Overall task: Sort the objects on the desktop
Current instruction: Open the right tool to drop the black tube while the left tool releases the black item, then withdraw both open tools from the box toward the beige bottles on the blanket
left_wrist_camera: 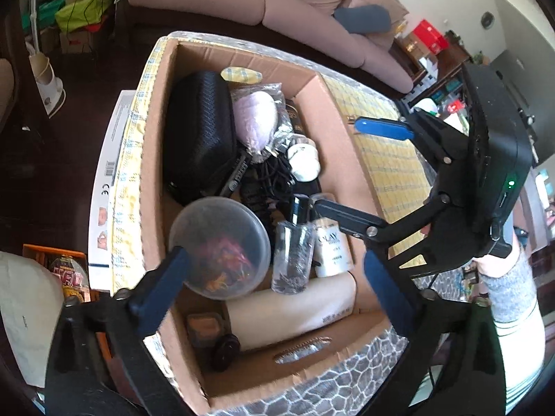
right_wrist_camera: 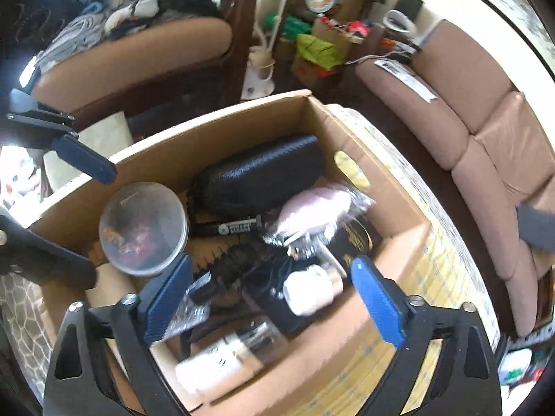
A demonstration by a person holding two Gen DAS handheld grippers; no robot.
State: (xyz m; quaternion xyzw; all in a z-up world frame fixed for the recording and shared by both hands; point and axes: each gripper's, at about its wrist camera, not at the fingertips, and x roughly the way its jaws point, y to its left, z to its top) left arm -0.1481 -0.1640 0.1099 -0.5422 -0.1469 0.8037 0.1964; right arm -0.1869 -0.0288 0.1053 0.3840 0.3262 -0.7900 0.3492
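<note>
Cardboard box (left_wrist_camera: 242, 364) of clutter, both grippers apparently empty, fingers spread

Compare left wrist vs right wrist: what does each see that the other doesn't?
Left wrist only: the whole right gripper from outside, the hand holding it, and a legible Olay bottle.

Right wrist only: the heaped armchair behind the box, and the left gripper's blue fingers seen from across.

Both: the cardboard box, black mesh case, clear round tub, purple foil-wrapped item, white earbud case. Both grippers are open and empty.
</note>
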